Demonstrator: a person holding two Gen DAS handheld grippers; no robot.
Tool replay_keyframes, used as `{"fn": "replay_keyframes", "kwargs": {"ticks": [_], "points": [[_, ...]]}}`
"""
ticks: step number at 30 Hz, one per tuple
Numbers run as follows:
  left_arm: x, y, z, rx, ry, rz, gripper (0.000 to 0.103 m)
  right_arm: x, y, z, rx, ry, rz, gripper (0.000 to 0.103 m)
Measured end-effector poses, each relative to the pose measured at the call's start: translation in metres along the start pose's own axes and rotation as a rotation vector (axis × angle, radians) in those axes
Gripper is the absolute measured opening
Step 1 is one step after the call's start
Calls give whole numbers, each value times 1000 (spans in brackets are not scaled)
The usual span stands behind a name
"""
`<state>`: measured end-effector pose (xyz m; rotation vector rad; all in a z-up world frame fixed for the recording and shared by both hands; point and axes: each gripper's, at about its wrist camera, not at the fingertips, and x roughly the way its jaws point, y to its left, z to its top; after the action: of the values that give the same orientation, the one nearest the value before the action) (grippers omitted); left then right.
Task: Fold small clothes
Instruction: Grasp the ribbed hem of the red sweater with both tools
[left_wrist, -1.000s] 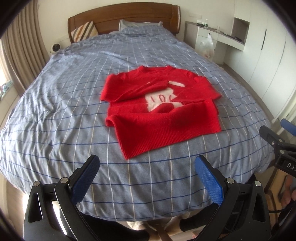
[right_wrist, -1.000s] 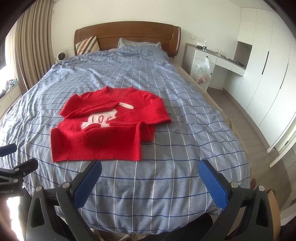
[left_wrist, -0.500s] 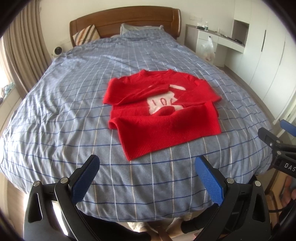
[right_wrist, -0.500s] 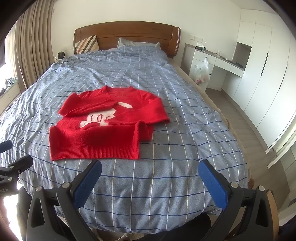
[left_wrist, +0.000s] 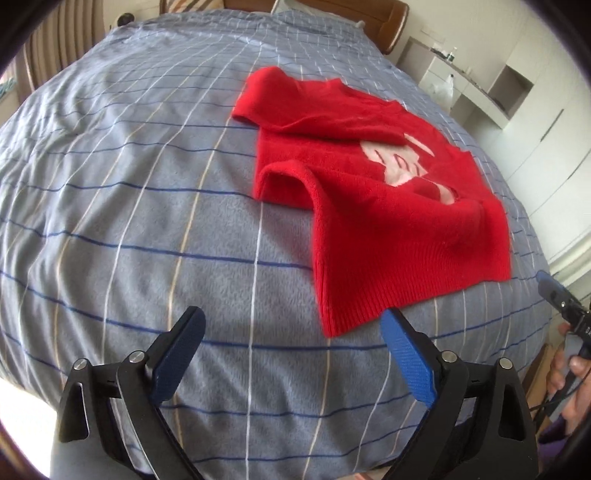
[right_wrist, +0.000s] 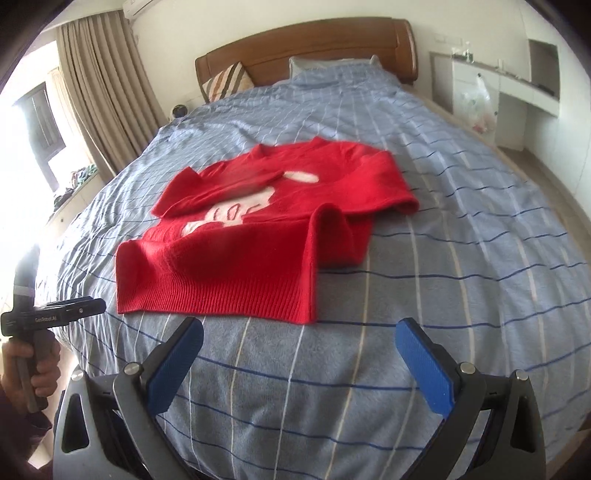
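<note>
A small red knit sweater (left_wrist: 369, 192) with a white front design lies on the blue checked bed cover, sleeves folded across its front and its lower part folded up. It also shows in the right wrist view (right_wrist: 258, 236). My left gripper (left_wrist: 291, 347) is open and empty, just short of the sweater's near left hem corner. My right gripper (right_wrist: 299, 354) is open and empty, just short of the near right hem corner. The right gripper's body shows at the edge of the left wrist view (left_wrist: 561, 299), and the left gripper's handle shows in the right wrist view (right_wrist: 48, 314).
The blue checked bed cover (right_wrist: 461, 229) covers the whole bed. A wooden headboard (right_wrist: 314, 48) with pillows (right_wrist: 225, 81) is at the far end. Curtains (right_wrist: 103, 85) hang at the left. A white desk and cupboards (right_wrist: 517, 96) stand at the right.
Both grippers have moved forward and down toward the near hem of the sweater. They stay open. The sweater has not moved.
</note>
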<state>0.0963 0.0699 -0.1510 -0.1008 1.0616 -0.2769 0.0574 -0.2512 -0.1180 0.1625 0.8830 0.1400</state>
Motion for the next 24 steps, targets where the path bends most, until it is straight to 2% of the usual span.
{"fn": "replay_keyframes", "kwargs": {"ticks": [2, 3, 4, 5, 6, 7, 8, 10, 13, 17, 20, 24], "points": [[15, -12, 8, 38, 14, 29, 71, 27, -2, 9, -9, 30, 17, 88], [19, -17, 11, 49, 15, 35, 68, 39, -5, 13, -2, 46, 28, 77], [20, -20, 12, 58, 6, 29, 58, 50, -8, 17, 16, 66, 40, 67], [21, -23, 14, 65, 3, 12, 35, 60, -11, 20, 39, 88, 56, 62], [20, -24, 16, 66, 9, -15, 20, 66, -13, 22, 58, 106, 76, 44], [18, -23, 15, 57, 23, -47, 5, 70, -16, 22, 65, 122, 82, 13], [14, -21, 15, 43, 16, -59, 4, 70, -17, 22, 65, 131, 71, 4], [-5, -14, 11, 23, -12, -83, 3, 53, -18, 20, 75, 110, 59, 5], [-42, -4, -2, 31, -35, -116, 3, 11, -16, 15, 64, 89, 100, 4], [-70, -3, -32, 104, -11, -95, 3, -37, -10, -9, 66, 146, 154, 4], [-61, -3, -51, 139, 14, -12, 2, -39, -6, -39, 79, 202, 136, 4], [-35, 8, -59, 58, 42, 4, 2, -12, -17, -72, 182, 246, 78, 4]]}}
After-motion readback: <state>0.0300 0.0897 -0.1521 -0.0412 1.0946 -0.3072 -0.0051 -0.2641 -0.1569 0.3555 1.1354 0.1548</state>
